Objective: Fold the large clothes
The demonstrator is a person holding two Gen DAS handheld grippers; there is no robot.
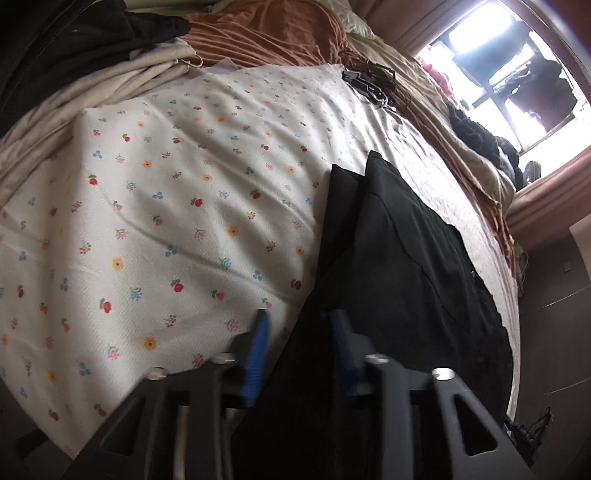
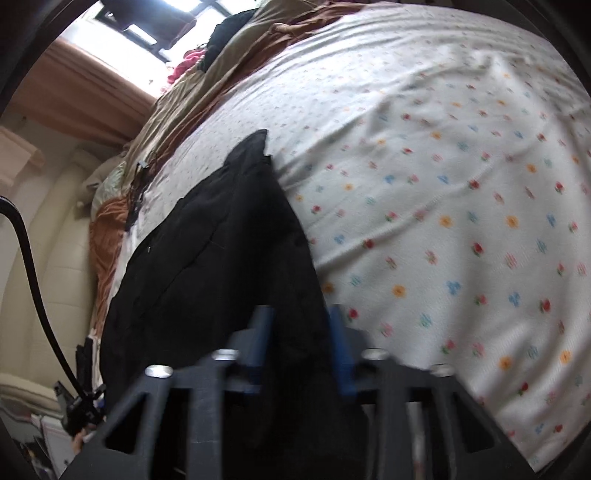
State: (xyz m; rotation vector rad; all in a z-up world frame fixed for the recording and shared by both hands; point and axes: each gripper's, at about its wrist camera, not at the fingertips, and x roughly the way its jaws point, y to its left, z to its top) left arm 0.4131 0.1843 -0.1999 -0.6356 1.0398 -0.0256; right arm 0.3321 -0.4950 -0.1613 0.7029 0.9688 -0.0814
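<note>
A black garment (image 1: 399, 258) is spread along the edge of a bed, on a white sheet (image 1: 166, 206) printed with small red, blue and orange flowers. In the left wrist view the garment runs from between the fingers up toward the middle of the frame, where a narrow end of it (image 1: 373, 166) is seen lying on the sheet. The left gripper (image 1: 299, 325) is closed onto a fold of this black cloth: dark fabric fills the space between its two blue pads (image 1: 258, 343), which are kept a little apart by the thickness of the cloth.

In the right wrist view the same black garment (image 2: 221, 240) is seen with the sheet (image 2: 443, 184) to its right. The right gripper (image 2: 299, 321) is likewise clamped on the cloth, with black fabric bunched between its dark blue pads (image 2: 338, 332). This view is slightly blurred.

Beyond the floral sheet, an orange-brown blanket (image 1: 266, 33) and beige bedding (image 1: 110, 85) are heaped, with a dark piece of clothing (image 1: 92, 33) lying on top of the beige cloth. A tangle of black cords (image 1: 369, 81) is laid at the far edge of the sheet. A bright window (image 1: 498, 66) with a pinkish-brown curtain (image 2: 81, 85) is seen behind the bed. A black cable (image 2: 29, 258) is seen at the left of the right wrist view, in front of a cream padded surface (image 2: 62, 240).
</note>
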